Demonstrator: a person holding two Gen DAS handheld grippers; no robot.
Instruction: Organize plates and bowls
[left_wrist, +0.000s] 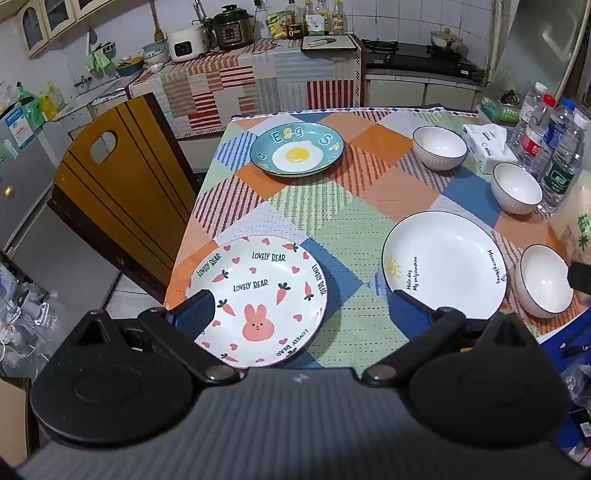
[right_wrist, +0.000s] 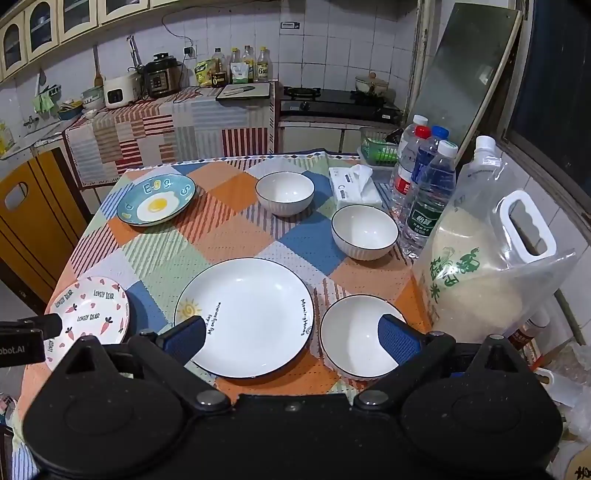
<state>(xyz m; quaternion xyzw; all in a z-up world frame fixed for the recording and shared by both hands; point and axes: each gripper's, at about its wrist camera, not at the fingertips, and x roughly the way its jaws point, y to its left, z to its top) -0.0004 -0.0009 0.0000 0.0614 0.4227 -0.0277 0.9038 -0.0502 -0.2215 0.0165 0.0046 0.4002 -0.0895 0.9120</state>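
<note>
Both tongs stand wide apart and hold nothing: the left tongs (left_wrist: 308, 308) hang above the near edge beside the bunny plate (left_wrist: 258, 302), the right tongs (right_wrist: 295, 339) above the white sun plate (right_wrist: 245, 317) and the nearest bowl (right_wrist: 364, 336). All three plates and three bowls lie separate on the tabletop (right_wrist: 236, 206), nothing stacked yet. I think the main risk is the bunny plate, because it sits close to the tabletop's corner and a push from one finger could slide it off. Glazed rims are thin and smooth, so a shallow pinch may slip. Stacking a bowl carelessly could chip it. Further out, the water bottles (right_wrist: 424, 192) and the rice bag (right_wrist: 491, 266) stand just beside the bowls, and a wide swing may knock them.
</note>
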